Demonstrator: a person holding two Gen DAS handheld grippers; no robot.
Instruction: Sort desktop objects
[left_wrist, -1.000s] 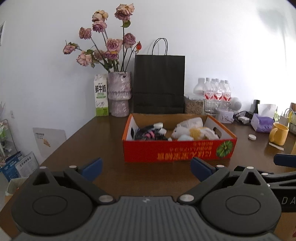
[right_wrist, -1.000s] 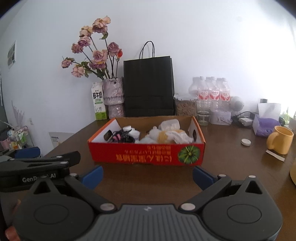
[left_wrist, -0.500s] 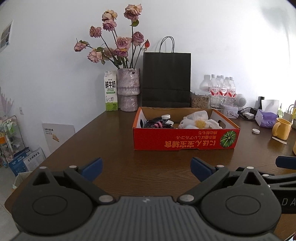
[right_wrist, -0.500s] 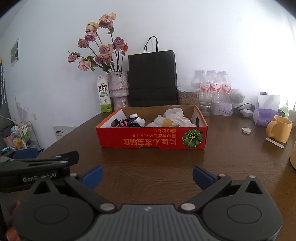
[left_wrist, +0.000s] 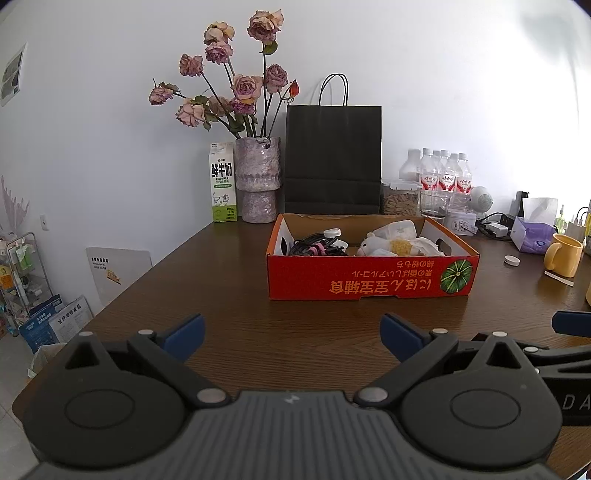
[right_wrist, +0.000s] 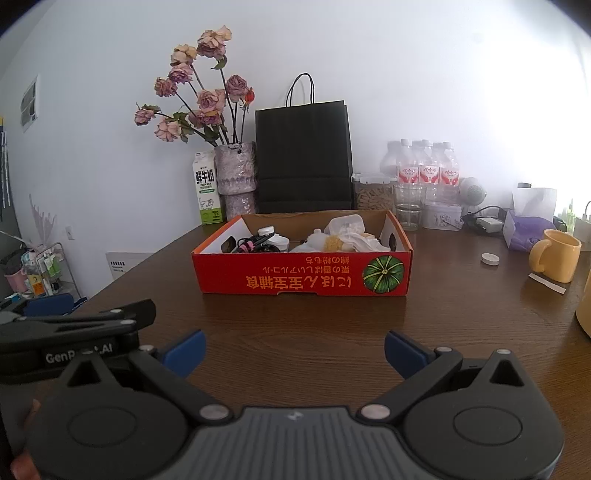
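A red cardboard box (left_wrist: 369, 278) (right_wrist: 303, 275) sits mid-table, holding a black and pink cable bundle (left_wrist: 314, 248) (right_wrist: 255, 243), a white plush toy (left_wrist: 384, 245) (right_wrist: 332, 240), a white container (left_wrist: 399, 229) (right_wrist: 345, 224) and tissue. My left gripper (left_wrist: 291, 334) hovers open over the near table, well short of the box, nothing between its blue pads. My right gripper (right_wrist: 293, 349) is likewise open and empty, beside the left one. Part of the left gripper's body (right_wrist: 74, 328) shows at the left of the right wrist view.
Along the wall stand a milk carton (left_wrist: 222, 182), a vase of dried roses (left_wrist: 257, 177), a black paper bag (left_wrist: 333, 158), water bottles (left_wrist: 445, 173), a glass (right_wrist: 408, 205) and a tissue pack (left_wrist: 532, 240). A yellow mug (right_wrist: 554, 254) and white cap (right_wrist: 490, 259) lie right.
Both grippers have drawn back from the box and risen a little; the box looks smaller and farther. Both stay open and empty.
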